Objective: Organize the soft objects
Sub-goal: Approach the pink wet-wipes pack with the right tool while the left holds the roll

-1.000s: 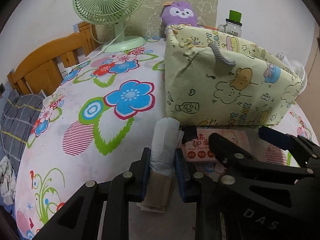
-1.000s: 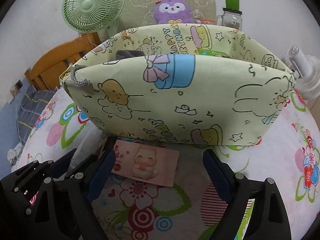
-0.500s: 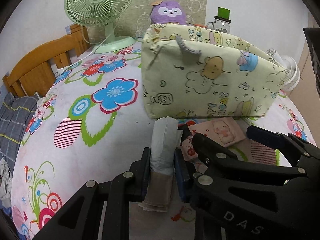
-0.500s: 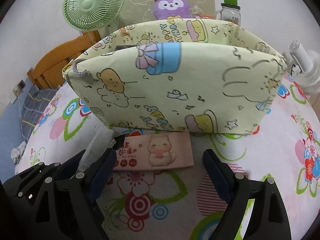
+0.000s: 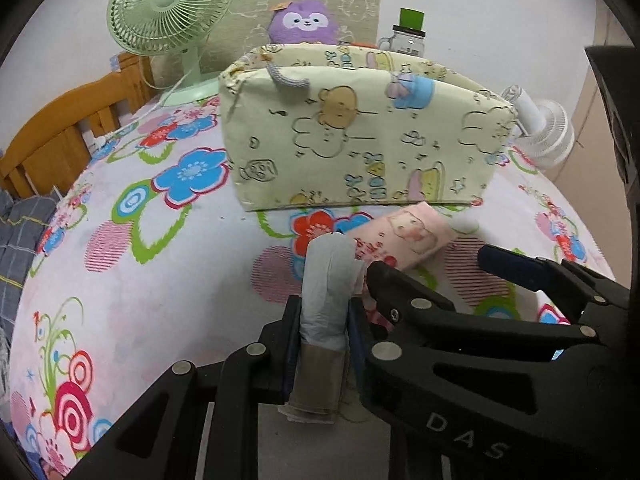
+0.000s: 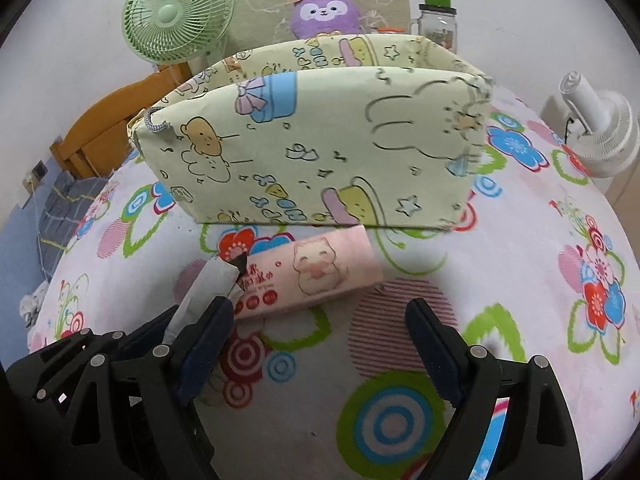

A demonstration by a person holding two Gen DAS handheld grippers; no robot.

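Left gripper (image 5: pixel 324 316) clamps grey cloth roll (image 5: pixel 326 292); right gripper (image 6: pixel 320 320) spread wide, pink wipes pack (image 6: pixel 308 276) at 12 o'clock, before yellow fabric bin (image 6: pixel 320 152).

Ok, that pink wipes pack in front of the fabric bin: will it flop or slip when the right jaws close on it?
The pink wipes pack looks plump and soft-sided, so it would probably dent rather than flop. Its wrapper seems glossy, so it may slip in a light pinch. It lies flat on the floral cloth, unlikely to roll. The right gripper is open before it.
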